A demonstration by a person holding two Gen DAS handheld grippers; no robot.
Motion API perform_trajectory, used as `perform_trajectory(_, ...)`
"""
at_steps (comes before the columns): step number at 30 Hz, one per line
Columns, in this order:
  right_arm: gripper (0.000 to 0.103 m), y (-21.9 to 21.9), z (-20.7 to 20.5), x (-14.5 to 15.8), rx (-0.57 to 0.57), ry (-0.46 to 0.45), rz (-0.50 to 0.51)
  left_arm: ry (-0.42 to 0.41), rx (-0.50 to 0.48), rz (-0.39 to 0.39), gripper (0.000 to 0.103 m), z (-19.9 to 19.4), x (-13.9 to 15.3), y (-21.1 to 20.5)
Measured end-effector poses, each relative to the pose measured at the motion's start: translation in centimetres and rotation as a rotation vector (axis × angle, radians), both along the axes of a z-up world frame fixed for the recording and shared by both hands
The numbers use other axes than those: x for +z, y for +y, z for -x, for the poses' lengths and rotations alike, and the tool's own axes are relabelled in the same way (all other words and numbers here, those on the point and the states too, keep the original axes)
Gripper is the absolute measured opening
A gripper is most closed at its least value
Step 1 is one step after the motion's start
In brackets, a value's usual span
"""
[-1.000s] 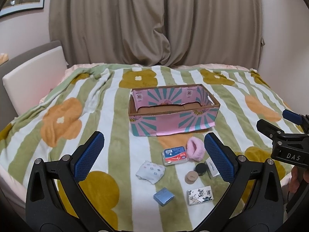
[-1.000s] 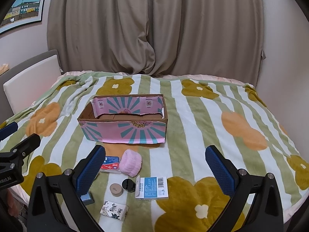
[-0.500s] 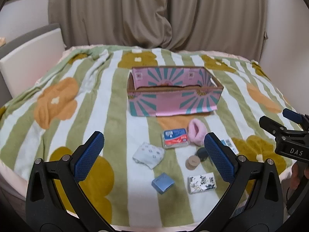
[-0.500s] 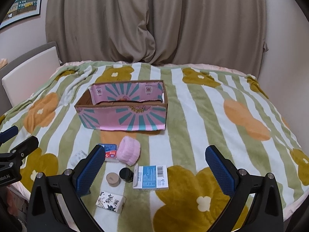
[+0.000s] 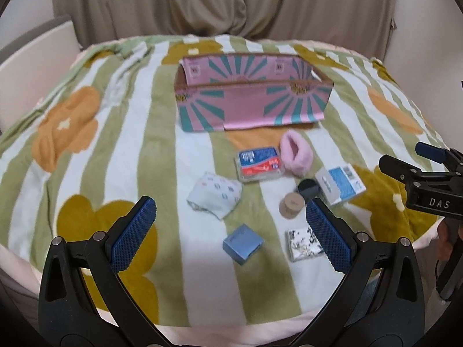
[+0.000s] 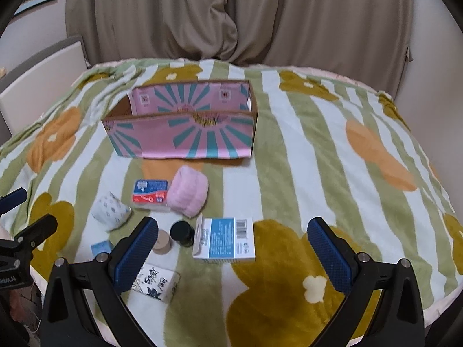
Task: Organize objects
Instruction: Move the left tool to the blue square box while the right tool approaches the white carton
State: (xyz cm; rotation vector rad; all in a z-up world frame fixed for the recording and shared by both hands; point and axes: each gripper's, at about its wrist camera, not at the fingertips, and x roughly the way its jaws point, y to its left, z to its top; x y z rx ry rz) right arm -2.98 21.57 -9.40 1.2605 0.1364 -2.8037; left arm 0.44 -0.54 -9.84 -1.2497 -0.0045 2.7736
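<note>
A: How many things are out on the bed?

B: Eight loose ones, plus one open cardboard box (image 5: 251,110) with a pink and teal sunburst print, standing on the green-striped fleece blanket with orange and mustard flowers (image 5: 127,150). From here the box looks to have nothing in it, though its floor is mostly hidden.

A: Count them off.

B: One fluffy pink rolled cloth (image 5: 295,156) just in front of the box. Touching its left side, one clear flat plastic case with a blue and red label (image 5: 259,163). One folded white cloth with small printed figures (image 5: 215,195) further left. One small blue square box (image 5: 242,243) nearest the edge. One white packet with a dark floral print (image 6: 154,284) beside it. Two small round jars standing close together: one tan with a tan lid (image 5: 292,204), one black (image 6: 181,232). And one flat white and blue carton with a barcode (image 6: 227,238) just right of the black jar.

A: And the grippers?

B: Two, both with black frames and blue textured pads. The left gripper (image 5: 230,235) hangs over the near edge, jaws spread wide, nothing between them; the blue box sits in the gap below. The right gripper (image 6: 231,253) is likewise spread wide and empty, above the barcode carton.

A: Anything behind?

B: One set of drab brown curtains (image 6: 231,14), and one pale padded headboard (image 6: 37,78) on the left.
</note>
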Motion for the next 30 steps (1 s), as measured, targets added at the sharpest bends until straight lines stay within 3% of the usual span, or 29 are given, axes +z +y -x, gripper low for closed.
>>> perform_trajectory(30,0.103,-0.8,3.9,-9.7,0.019,-0.249,-0.055,-0.243,-0.105,0.053,0.103,2.3,-9.6,0.1)
